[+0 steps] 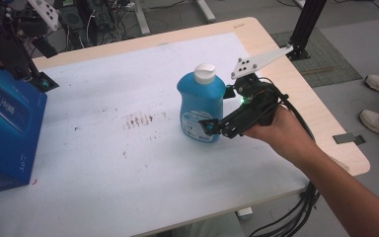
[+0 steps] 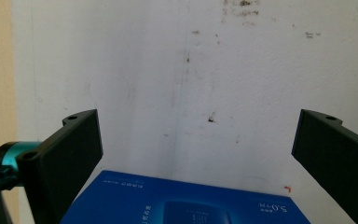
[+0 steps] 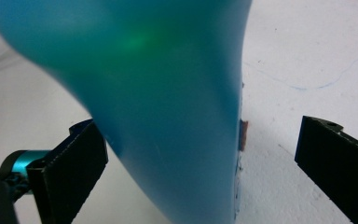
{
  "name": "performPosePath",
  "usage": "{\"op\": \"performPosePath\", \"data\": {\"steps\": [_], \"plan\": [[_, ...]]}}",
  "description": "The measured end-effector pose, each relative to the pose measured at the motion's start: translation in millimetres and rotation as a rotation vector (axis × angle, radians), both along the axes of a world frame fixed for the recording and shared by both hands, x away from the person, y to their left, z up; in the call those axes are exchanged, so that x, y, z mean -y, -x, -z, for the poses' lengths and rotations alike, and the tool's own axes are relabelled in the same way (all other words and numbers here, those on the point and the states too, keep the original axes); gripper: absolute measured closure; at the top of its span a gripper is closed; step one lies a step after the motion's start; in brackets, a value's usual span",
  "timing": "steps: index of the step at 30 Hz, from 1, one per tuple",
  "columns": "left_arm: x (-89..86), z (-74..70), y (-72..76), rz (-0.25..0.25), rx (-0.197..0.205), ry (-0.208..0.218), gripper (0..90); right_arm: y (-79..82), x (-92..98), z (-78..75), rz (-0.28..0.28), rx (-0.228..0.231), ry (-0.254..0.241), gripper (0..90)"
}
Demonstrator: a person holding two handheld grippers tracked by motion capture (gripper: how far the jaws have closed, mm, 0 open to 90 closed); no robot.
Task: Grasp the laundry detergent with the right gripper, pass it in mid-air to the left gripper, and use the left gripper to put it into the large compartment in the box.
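High view: blue bottle (image 1: 201, 103) standing upright on the white table cover (image 1: 128, 163), white cap (image 1: 205, 73) on top, long axis vertical, label side facing the near edge. Right gripper (image 1: 212, 127) brought in low from the bottle's right, jaws level with the lower body, near its base. Left gripper (image 1: 38, 79) far off at the table's left end, just above the top edge of a blue box (image 1: 7, 128) that leans there.

Left gripper view: jaws spread wide, nothing held. Blue box (image 2: 186, 203) lying below and between the jaws, short of both, printed face up. Stained white cover beyond.

Right gripper view: jaws wide apart, not yet clamped. Bottle (image 3: 168, 107) sitting between them, crowding the left jaw, clear gap to the right jaw; contact with the left jaw likely but hard to call, body blurred this close. Camera rolled, so the bottle reads slanted here.

Judged step: reach finished, grasp of the bottle about to begin. Next move calls for shifting a touch so the body centres between the jaws, then closing evenly across the body; one-sided push risks tipping the tall bottle.
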State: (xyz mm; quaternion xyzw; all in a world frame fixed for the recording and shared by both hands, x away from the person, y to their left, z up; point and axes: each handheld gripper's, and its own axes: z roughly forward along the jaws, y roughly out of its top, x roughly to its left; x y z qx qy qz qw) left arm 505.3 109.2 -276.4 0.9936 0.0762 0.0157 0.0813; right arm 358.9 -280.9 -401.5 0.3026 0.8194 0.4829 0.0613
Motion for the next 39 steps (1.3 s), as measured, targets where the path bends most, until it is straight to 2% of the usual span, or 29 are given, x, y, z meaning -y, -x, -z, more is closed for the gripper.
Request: {"op": "performPosePath", "data": {"steps": [8, 16, 20, 21, 23, 39], "plan": [[-0.5, -0.3, 0.4, -0.004, 0.001, 0.001, 1.7, -0.6, -5.4, 2.7, 0.007, 0.021, -0.023, 3.6], [-1.1, -0.4, 0.6, -0.005, 0.003, 0.004, 1.7, -0.4, -7.8, 6.8, 0.038, 0.039, -0.041, 5.0], [-1.4, 0.0, 0.5, -0.005, 0.002, 0.004, 1.7, 0.3, -9.2, 8.6, 0.051, 0.042, -0.050, 7.2], [-1.4, 0.4, 0.5, -0.005, 0.002, 0.004, 1.7, 0.8, -9.6, 9.8, 0.054, 0.048, -0.058, 12.6], [-1.5, 0.6, 0.5, -0.005, 0.001, 0.002, 1.7, 1.0, -9.7, 10.3, 0.052, 0.051, -0.063, 14.3], [-3.9, 1.1, 1.0, -0.010, 0.002, 0.007, 1.7, 3.8, -12.4, 18.8, 0.081, 0.065, -0.100, 18.6]]}}
